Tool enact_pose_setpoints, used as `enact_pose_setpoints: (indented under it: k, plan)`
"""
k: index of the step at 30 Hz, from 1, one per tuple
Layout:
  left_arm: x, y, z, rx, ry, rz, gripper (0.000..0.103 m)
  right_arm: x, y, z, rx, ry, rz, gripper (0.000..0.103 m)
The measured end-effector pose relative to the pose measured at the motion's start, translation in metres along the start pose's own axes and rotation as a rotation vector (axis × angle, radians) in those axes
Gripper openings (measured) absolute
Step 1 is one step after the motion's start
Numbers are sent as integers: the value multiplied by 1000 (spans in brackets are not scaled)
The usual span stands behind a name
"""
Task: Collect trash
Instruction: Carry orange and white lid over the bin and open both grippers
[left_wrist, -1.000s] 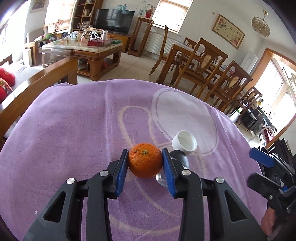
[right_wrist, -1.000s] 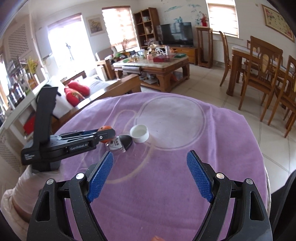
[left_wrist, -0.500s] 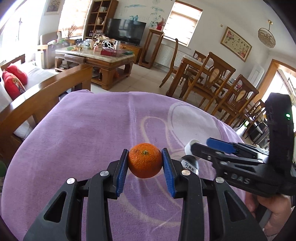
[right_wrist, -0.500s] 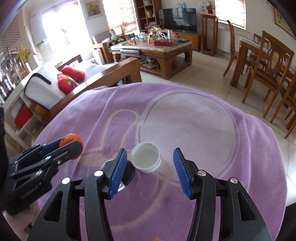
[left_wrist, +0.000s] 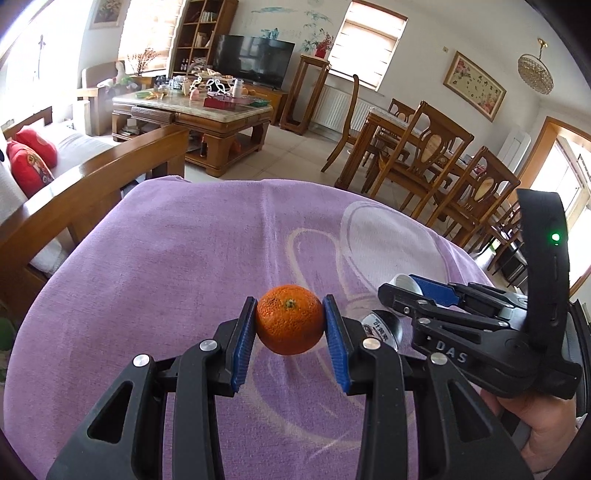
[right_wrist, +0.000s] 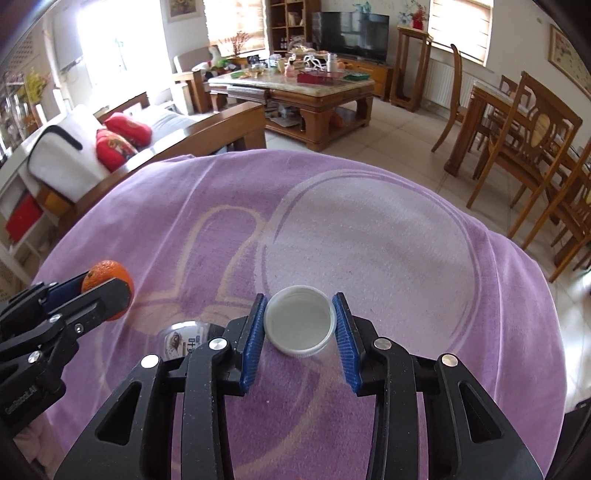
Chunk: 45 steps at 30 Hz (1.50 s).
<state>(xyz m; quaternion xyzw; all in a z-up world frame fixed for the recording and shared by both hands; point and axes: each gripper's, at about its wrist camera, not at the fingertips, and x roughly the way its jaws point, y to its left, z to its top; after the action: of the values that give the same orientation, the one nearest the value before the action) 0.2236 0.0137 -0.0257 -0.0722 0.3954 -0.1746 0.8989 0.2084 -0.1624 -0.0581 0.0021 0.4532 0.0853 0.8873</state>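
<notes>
Here the left wrist view shows the left tool (left_wrist: 290, 325) pinching an orange (left_wrist: 289, 324) between its blue pads, the fruit round, pitted and bright, its stem scar facing the camera, held above the purple cloth (left_wrist: 177, 266) that covers the surface, toward the near edge. To its right the right tool (left_wrist: 400, 290) reaches in from the side, a hand (left_wrist: 539, 421) gripping its handle; only a sliver of the white cap (left_wrist: 404, 282) shows past its fingers, and a small clear lidded cup (left_wrist: 382, 326) with a printed label lies just beside them. The right wrist view gives what that one hides: the white cap (right_wrist: 300, 320) sits open side up, ribbed round its rim, on the cloth (right_wrist: 369, 236) near the surface's near edge, with the right tool (right_wrist: 300, 325) closing, its pads against the cap's two sides. The left tool (right_wrist: 105, 291) and the orange (right_wrist: 107, 278) appear toward the left edge, seen side-on, and the clear cup (right_wrist: 181, 338) is partly behind the right tool's left finger.
</notes>
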Motion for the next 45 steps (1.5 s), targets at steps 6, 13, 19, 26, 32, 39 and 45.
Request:
enact_pose_setpoints:
  k: [6,13,19,26,32,39,45]
  plan:
    - [-4,-6,0,29,-33,-30,36,-50,-16,-15,46,-96,63,36]
    - [-16,-36,-2,96,-74,-99,36,-128,-44,-50,93,-209,112,36]
    - [-46,-110,-19,218,-95,-193,36,-202,-87,-98,156,-316,91,36]
    - [-73,-212,-46,354,-120,-312,36,-278,-158,-163,249,-424,-2,36]
    - [-70,-296,-77,445,-98,-402,36,-329,-229,-228,352,-494,-101,36]
    - [-48,-374,-113,525,-45,-467,36,-353,-306,-296,491,-521,-170,36]
    - [-22,-410,-136,582,11,-471,36,-335,-348,-334,572,-484,-172,36]
